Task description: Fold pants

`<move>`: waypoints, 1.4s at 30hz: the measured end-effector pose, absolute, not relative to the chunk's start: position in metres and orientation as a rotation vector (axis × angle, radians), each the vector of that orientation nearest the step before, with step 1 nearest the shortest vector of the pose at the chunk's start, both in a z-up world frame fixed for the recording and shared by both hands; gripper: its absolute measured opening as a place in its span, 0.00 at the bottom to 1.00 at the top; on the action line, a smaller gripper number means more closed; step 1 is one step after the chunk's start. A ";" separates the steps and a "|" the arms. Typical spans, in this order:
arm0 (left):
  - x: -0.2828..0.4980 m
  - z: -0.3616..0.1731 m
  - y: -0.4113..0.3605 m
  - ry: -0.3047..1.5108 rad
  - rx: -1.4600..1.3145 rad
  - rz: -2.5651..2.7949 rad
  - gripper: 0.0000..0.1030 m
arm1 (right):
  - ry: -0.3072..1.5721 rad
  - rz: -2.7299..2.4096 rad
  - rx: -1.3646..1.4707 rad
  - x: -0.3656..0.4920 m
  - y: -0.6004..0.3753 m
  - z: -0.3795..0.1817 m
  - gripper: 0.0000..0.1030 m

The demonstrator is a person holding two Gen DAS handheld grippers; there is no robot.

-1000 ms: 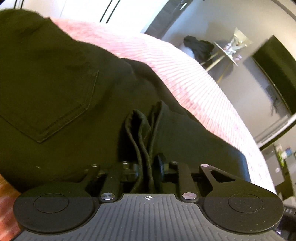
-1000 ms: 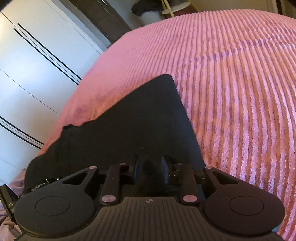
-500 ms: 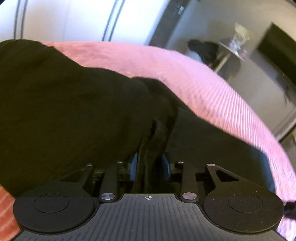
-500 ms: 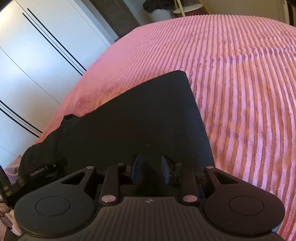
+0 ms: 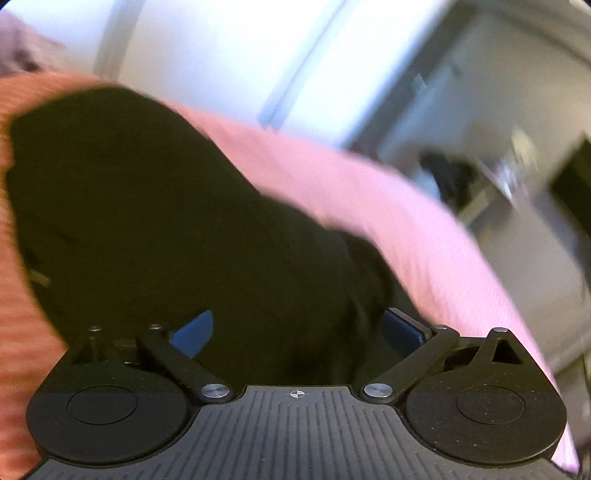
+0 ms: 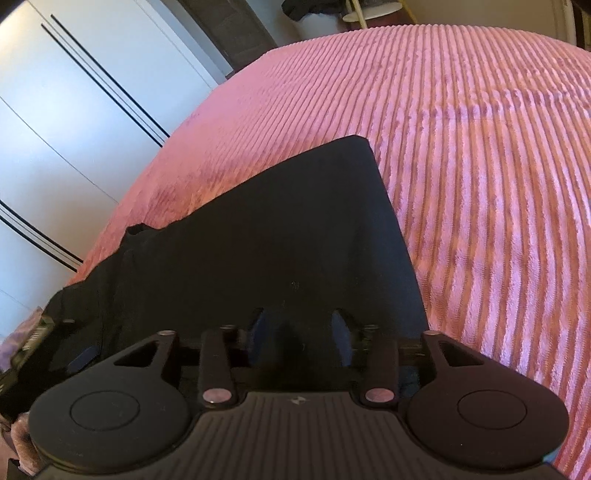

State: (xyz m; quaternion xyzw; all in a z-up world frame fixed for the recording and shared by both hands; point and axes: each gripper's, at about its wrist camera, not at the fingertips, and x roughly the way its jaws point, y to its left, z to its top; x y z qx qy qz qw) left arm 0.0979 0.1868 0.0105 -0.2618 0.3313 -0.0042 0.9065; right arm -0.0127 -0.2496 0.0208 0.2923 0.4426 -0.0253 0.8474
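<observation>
Black pants point(image 6: 266, 243) lie folded on a pink ribbed bedspread point(image 6: 480, 147), seen from both wrist views.

Left claw point(image 5: 297, 328): jaws spread wide, released. Blue pads show far apart at either side, one pad point(image 5: 194, 332) on the left and the other at the right edge of the cloth. Dark fabric of the pants point(image 5: 166, 221) bulks up between and beyond them, but neither pad presses on it. View is motion-blurred; fabric detail cannot be made out.

Right claw point(image 6: 297, 328): jaws partly apart, not clenched. The near edge of the pants sits in the gap between the fingers; the cloth does not look pinched. Whether the pads touch it cannot be told.

Right view: the folded pants form a flat wedge with a sharp far corner, the bedspread bare to its right. White wardrobe doors point(image 6: 74, 110) with dark vertical lines stand beyond the bed on the left. A small round side table point(image 6: 369, 9) shows at the top edge.
</observation>
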 end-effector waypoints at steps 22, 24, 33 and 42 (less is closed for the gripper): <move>0.062 -0.063 0.404 0.448 -1.289 0.142 1.00 | 0.941 -0.038 0.596 -0.012 -0.243 0.025 0.78; 0.069 -0.062 0.406 0.449 -1.290 0.130 0.93 | 0.933 -0.039 0.618 -0.013 -0.247 0.024 0.78; 0.073 -0.076 0.408 0.471 -1.255 0.095 0.84 | 0.943 -0.052 0.586 -0.007 -0.243 0.022 0.78; 0.074 -0.049 0.384 0.501 -1.086 0.124 0.32 | 0.927 -0.052 0.600 -0.011 -0.243 0.024 0.79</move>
